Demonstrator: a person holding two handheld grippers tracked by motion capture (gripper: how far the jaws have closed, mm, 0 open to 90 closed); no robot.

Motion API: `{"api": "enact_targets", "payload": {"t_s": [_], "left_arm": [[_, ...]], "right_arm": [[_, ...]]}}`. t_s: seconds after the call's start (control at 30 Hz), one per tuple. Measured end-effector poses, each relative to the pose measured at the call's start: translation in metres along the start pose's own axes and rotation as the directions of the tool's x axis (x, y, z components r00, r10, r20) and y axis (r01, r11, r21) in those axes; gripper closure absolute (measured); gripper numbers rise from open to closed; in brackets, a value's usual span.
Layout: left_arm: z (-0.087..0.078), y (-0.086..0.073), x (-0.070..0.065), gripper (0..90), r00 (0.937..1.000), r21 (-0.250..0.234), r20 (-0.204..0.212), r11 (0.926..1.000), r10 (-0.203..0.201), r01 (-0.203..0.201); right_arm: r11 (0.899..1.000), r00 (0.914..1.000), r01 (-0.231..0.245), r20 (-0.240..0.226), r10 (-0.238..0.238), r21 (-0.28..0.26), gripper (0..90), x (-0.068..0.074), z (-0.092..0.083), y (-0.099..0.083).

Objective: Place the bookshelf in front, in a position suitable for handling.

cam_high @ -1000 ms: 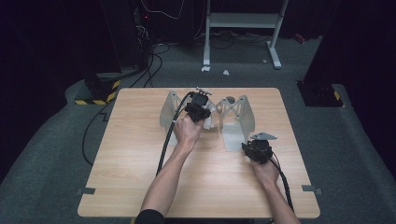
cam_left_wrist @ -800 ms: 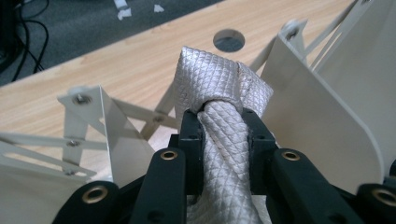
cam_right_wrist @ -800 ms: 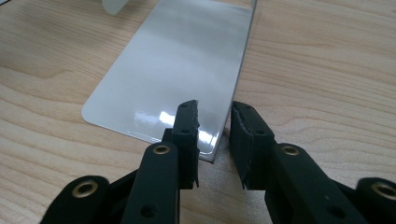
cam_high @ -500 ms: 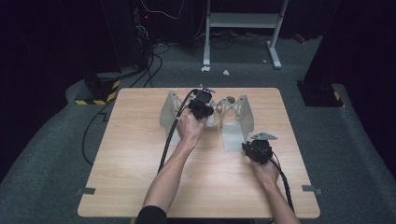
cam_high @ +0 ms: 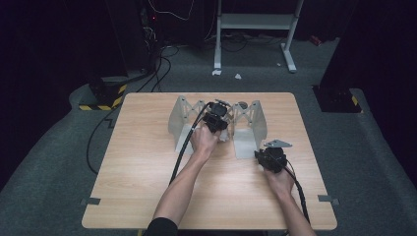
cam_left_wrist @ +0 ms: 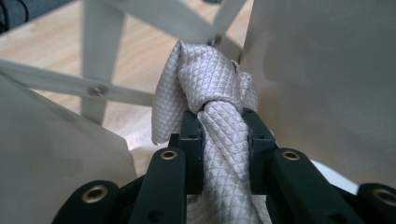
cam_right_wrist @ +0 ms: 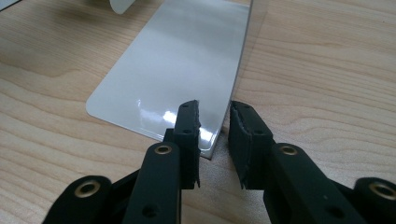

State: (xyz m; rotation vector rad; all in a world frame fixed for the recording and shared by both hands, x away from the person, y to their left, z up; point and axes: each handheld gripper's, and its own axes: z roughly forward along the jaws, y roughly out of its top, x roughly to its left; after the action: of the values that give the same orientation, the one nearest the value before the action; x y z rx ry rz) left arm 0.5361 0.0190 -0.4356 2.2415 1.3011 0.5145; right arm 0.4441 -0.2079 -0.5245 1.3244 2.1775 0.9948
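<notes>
Left gripper [cam_left_wrist: 224, 140] is clamped on a beige quilted cloth [cam_left_wrist: 210, 84]: in the left gripper view both pads press a rolled or twisted section of it, with a knot-like bunch just past the fingertips at frame centre. Pale grey panels of a folding board [cam_high: 255, 120] stand close on either side of the cloth, crossed struts behind it. In the high view that gripper [cam_high: 216, 120] sits at upper centre, down between the board's two upright wings.

Right gripper [cam_right_wrist: 215, 135] has its jaws narrowly apart. Its jaws have just been closing. In the right gripper view the corner edge of the board's glossy flap [cam_right_wrist: 173, 70] lies in the gap, the left pad resting over the flap, the right pad beside its edge; can't tell whether they actually pinch it. In the high view this gripper [cam_high: 268, 157] sits right of centre, at the near corner of the right flap, on the wooden table [cam_high: 137, 187].

Versus the earlier high-view frames: left hand [cam_high: 204, 140] has dropped lower into the gap between the wings and slightly toward the bottom of the frame. Right hand [cam_high: 280, 179] is in the same spot. Board position unchanged.
</notes>
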Motion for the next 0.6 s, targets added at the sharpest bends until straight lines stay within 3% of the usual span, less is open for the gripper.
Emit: {"api": "enact_targets", "payload": {"t_s": [0.17, 0.23, 0.4, 0.6], "left_arm": [[0.008, -0.004, 0.000, 73.8, 0.9999, 0.014, 0.014, 0.9999, -0.001, 0.001], [0.013, -0.006, 0.000, 73.8, 0.9991, 0.021, 0.043, 0.9998, 0.000, -0.001], [0.022, -0.007, -0.002, 73.9, 0.9979, 0.042, 0.065, 0.9991, -0.003, 0.000], [0.033, -0.010, -0.002, 73.8, 0.9975, 0.069, 0.071, 0.9976, 0.000, -0.005]], "right_arm": [[1.000, 1.0000, 0.000, -0.002, 0.000, 0.000, 73.3, 0.000, 0.000, 0.000], [1.000, 1.0000, 0.001, -0.002, -0.001, 0.000, 73.3, 0.000, 0.000, 0.000], [1.000, 0.9997, -0.011, -0.021, 0.011, -0.001, 76.1, 0.000, 0.000, 0.000], [1.000, 0.9998, -0.001, -0.018, 0.001, -0.001, 76.1, 0.002, 0.000, 0.000]]}}
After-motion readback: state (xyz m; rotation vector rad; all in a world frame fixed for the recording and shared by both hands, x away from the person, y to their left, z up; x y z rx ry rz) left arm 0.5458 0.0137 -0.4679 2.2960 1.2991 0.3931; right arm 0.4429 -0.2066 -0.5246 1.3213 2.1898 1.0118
